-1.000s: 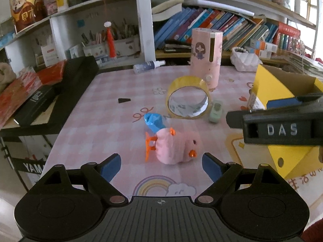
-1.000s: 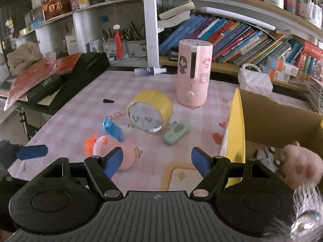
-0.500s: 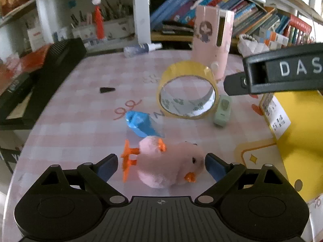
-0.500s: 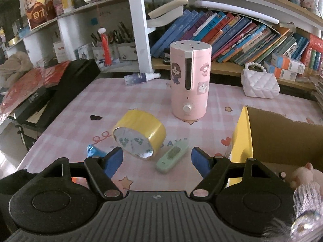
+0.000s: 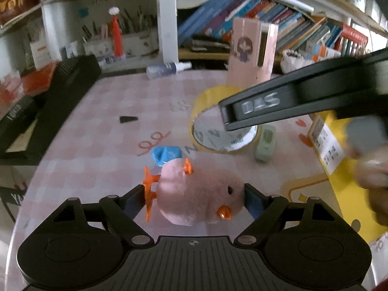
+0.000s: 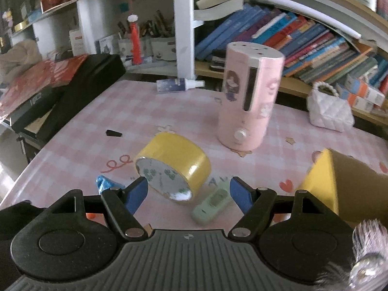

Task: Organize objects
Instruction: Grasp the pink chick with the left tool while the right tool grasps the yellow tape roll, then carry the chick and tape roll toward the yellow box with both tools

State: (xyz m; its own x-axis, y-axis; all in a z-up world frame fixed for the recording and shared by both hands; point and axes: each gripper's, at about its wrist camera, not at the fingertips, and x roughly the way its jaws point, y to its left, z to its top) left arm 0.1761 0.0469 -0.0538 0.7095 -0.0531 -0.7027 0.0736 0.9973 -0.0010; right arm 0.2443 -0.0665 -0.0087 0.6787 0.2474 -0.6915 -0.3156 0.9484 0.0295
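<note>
A pink plush chick (image 5: 198, 194) with orange feet lies on the pink checked tablecloth (image 5: 109, 145). My left gripper (image 5: 194, 197) straddles it with its jaws closing; the blue pads stand at the chick's feet and head without visibly squeezing it. A finger (image 5: 262, 106) of my right gripper crosses the left wrist view above the yellow tape roll (image 5: 206, 97). In the right wrist view my right gripper (image 6: 188, 192) is open, nothing between its pads, and the tape roll (image 6: 179, 162) lies just ahead. A green remote (image 6: 211, 205) and a blue crumpled piece (image 6: 105, 183) lie beside it.
A tall pink humidifier (image 6: 249, 104) stands behind the tape. An open yellow cardboard box (image 6: 322, 177) sits at the right. A spray bottle (image 6: 177, 84), a small black wedge (image 6: 113, 133) and a white quilted bag (image 6: 329, 111) lie farther back. A black case (image 6: 80, 84) borders the left edge.
My left gripper has come forward until the chick sits between its jaws. My right gripper has moved away from the box toward the tape roll and crosses farther into the left wrist view.
</note>
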